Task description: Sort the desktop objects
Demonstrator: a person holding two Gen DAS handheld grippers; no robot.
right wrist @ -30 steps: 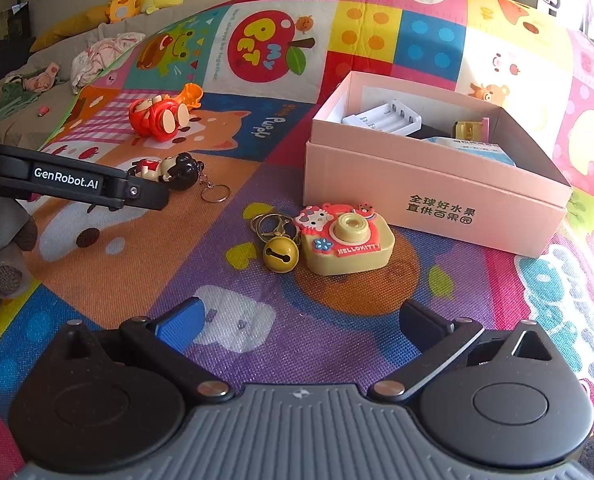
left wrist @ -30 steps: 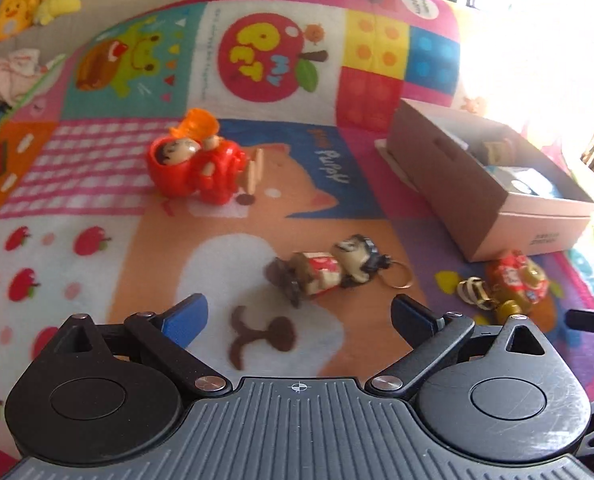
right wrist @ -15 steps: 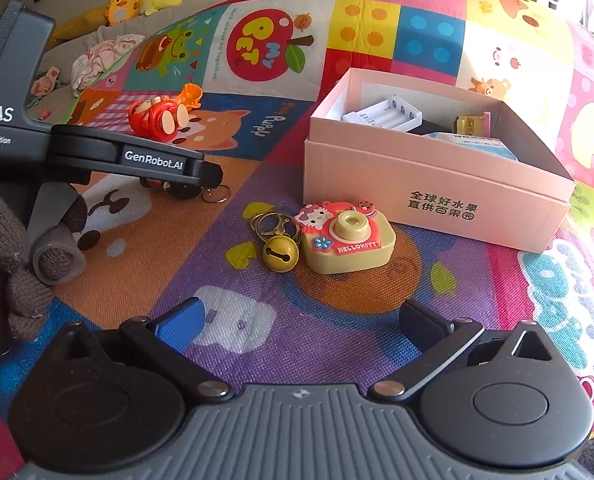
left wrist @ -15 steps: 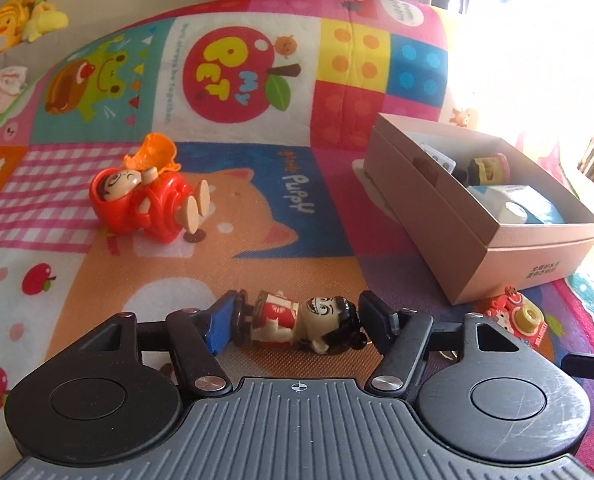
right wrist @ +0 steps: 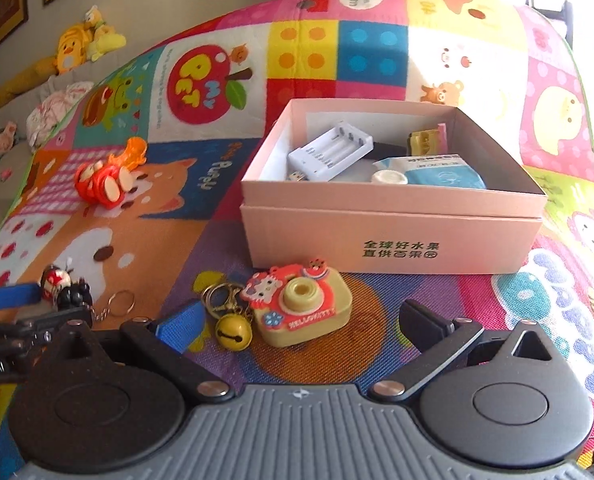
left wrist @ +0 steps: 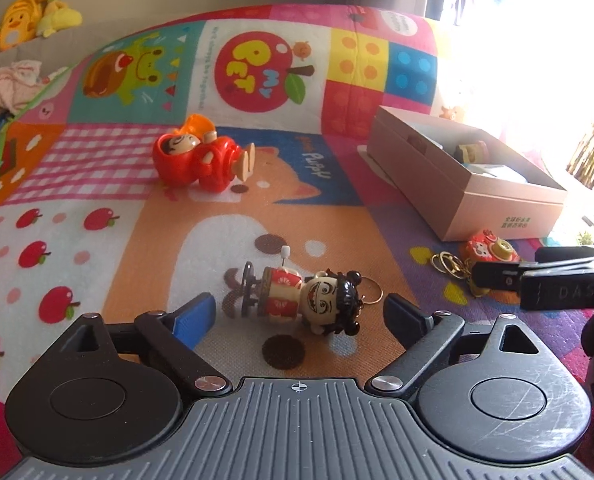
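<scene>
A wind-up doll keychain [left wrist: 309,298] with black hair and a red body lies on its side on the colourful mat, between the fingers of my open left gripper [left wrist: 299,316]. It also shows in the right wrist view [right wrist: 63,286]. My right gripper [right wrist: 297,322] is open, with a yellow and red toy camera keychain [right wrist: 303,308] and its gold bell [right wrist: 232,332] between the fingers. The open pink box [right wrist: 393,236] stands just behind the camera and holds a white battery charger [right wrist: 333,150], a blue tissue pack and small items.
A red and orange wind-up doll [left wrist: 199,160] lies at the back left of the mat [left wrist: 97,240]. Plush toys [left wrist: 29,24] and clothes lie beyond the mat's far edge. Bright window light washes out the right side.
My left gripper, shut around the doll keychain half a second ago, has opened, and the doll lies on the mat. My right gripper has moved forward around the camera keychain.
</scene>
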